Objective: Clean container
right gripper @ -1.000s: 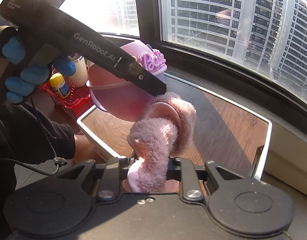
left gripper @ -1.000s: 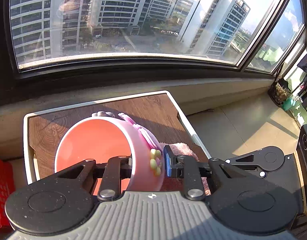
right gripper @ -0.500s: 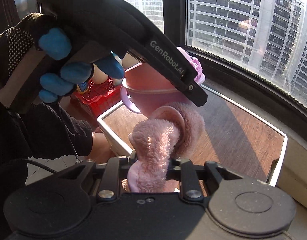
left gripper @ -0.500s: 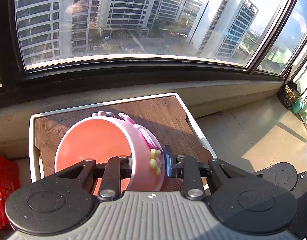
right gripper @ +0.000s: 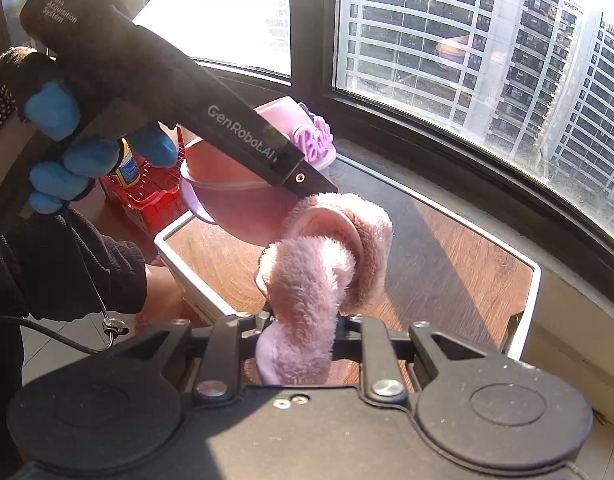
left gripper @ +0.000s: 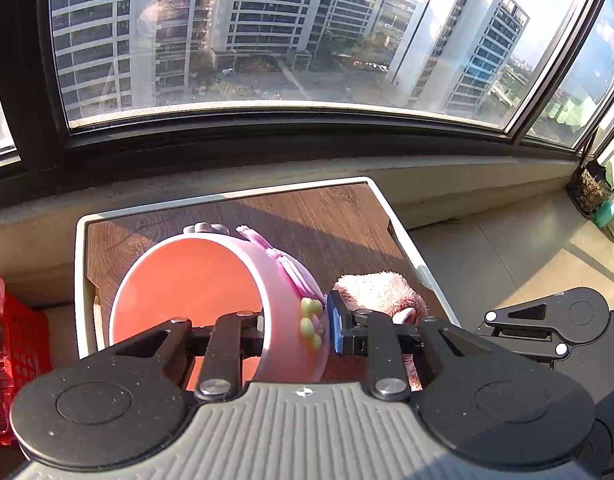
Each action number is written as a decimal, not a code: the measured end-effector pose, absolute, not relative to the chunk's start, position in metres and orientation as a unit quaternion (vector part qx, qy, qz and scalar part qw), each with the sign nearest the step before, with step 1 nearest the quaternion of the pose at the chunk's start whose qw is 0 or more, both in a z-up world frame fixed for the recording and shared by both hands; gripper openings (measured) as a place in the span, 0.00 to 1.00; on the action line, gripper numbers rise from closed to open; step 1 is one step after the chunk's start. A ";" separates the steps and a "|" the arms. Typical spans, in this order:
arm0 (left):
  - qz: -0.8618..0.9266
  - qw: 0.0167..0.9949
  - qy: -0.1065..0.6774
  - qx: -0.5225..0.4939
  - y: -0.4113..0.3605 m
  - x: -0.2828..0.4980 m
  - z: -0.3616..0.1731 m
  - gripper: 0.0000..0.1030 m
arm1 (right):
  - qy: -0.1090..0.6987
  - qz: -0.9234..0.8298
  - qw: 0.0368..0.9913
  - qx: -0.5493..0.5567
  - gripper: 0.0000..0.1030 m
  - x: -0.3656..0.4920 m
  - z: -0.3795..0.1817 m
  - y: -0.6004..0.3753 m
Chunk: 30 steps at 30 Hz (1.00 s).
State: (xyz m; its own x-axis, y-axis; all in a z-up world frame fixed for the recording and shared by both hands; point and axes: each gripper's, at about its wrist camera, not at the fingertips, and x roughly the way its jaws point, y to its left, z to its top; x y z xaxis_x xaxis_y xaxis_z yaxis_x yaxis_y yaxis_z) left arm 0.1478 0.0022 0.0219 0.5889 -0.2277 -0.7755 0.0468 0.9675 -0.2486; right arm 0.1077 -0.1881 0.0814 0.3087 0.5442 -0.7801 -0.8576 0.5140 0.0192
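Note:
A pink container [left gripper: 195, 292] with raised flower and letter decorations is held tilted above the wooden table, its open mouth facing the left wrist camera. My left gripper [left gripper: 297, 330] is shut on its rim, one finger inside and one outside. From the right wrist view the same container [right gripper: 235, 172] shows its purple lettering, partly hidden behind the left gripper's body. My right gripper [right gripper: 299, 336] is shut on a fluffy pink cloth [right gripper: 327, 256], which pokes up beside the container's outer wall. That cloth [left gripper: 381, 292] also appears to the right of the left gripper.
A wooden table with a white rim [left gripper: 407, 236] stands under a wide window [left gripper: 267, 40]. A red basket [right gripper: 147, 196] holding a small bottle sits left of the table. A person's gloved hand [right gripper: 63, 164] grips the left tool. Tiled floor [left gripper: 507, 248] lies to the right.
The pink cloth has come up close beside the container's outer wall, now showing in the left wrist view. The container stays held in the left gripper, turned a little.

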 end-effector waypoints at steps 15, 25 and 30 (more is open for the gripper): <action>-0.079 0.881 0.452 -0.115 0.000 0.147 0.020 0.23 | 0.371 0.470 0.774 -0.206 0.20 0.100 0.084 -0.184; -0.064 0.885 0.444 -0.122 0.008 0.151 0.021 0.23 | 0.363 0.490 0.763 -0.214 0.20 0.091 0.088 -0.180; -0.053 0.883 0.444 -0.141 0.018 0.153 0.023 0.23 | 0.366 0.468 0.776 -0.213 0.20 0.099 0.088 -0.185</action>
State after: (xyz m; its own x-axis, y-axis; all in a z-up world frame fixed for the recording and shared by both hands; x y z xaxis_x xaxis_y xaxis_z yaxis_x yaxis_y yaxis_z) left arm 0.1529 0.0183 0.0228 0.6004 -0.2185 -0.7692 -0.0321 0.9546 -0.2962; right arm 0.0986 -0.1845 0.0882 0.2934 0.5710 -0.7667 -0.8823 0.4706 0.0128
